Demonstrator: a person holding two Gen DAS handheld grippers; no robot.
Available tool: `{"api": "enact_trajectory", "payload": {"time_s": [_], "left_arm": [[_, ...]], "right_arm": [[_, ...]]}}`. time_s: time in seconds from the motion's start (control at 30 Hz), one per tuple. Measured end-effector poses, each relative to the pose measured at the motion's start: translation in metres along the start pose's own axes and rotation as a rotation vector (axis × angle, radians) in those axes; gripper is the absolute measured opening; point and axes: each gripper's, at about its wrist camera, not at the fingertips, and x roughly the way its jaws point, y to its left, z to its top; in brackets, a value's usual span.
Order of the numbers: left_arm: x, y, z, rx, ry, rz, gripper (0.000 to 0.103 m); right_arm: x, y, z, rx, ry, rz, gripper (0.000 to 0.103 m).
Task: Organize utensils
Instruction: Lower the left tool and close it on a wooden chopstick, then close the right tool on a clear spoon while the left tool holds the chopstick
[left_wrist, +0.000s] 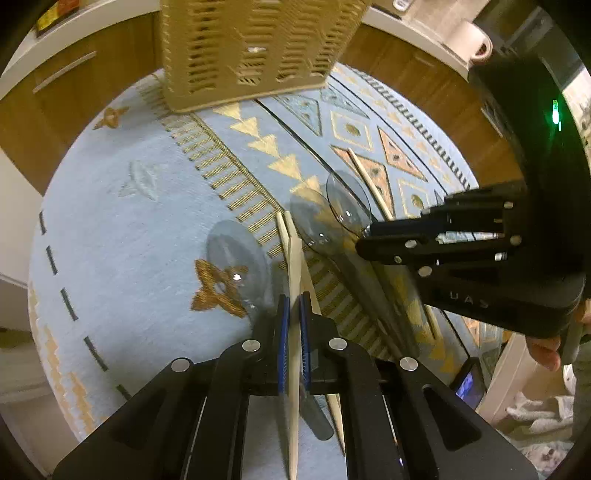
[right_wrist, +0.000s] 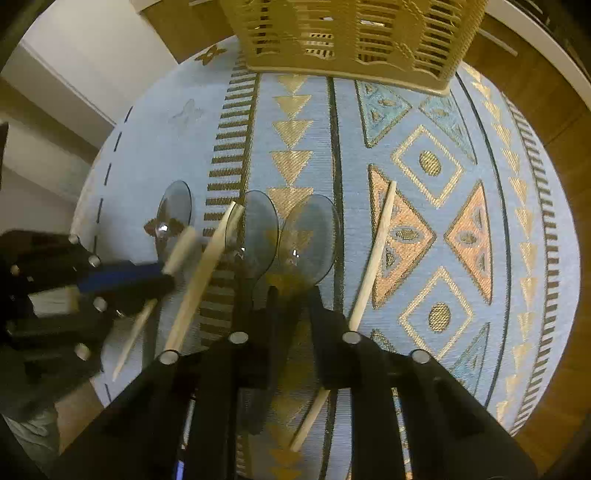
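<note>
Left tool (left_wrist: 294, 314) is clamped on one wooden chopstick (left_wrist: 294, 266), on the worktop's patterned cloth (left_wrist: 147, 229) in front of the beige slotted basket (left_wrist: 255, 48). A second chopstick (left_wrist: 310, 280) lies touching it, so it may drag along or get knocked. Right tool (right_wrist: 291, 295) looks nearly closed over the handle of a clear plastic spoon (right_wrist: 310, 236), but I can't tell if the pads bite. Slick plastic, so a weak pinch could slip. Neighbouring spoon (right_wrist: 255, 229) touches it and may shift. Tools are close and could collide.
</note>
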Motion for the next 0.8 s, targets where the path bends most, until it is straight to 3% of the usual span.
{"api": "enact_trajectory", "payload": {"time_s": [0.2, 0.53, 0.8], "left_arm": [[-0.010, 0.005, -0.005, -0.045, -0.049, -0.022, 0.004], [-0.045, 0.008, -0.026, -0.084, -0.233, -0.136, 0.004], [-0.046, 0.013, -0.031, -0.135, -0.258, -0.149, 0.004]], "right_arm": [[0.003, 0.010, -0.002, -0.037, -0.005, -0.006, 0.008], [-0.010, 0.002, -0.020, -0.084, -0.103, 0.062, 0.002], [-0.016, -0.020, -0.024, -0.056, -0.094, 0.117, 0.002]]}}
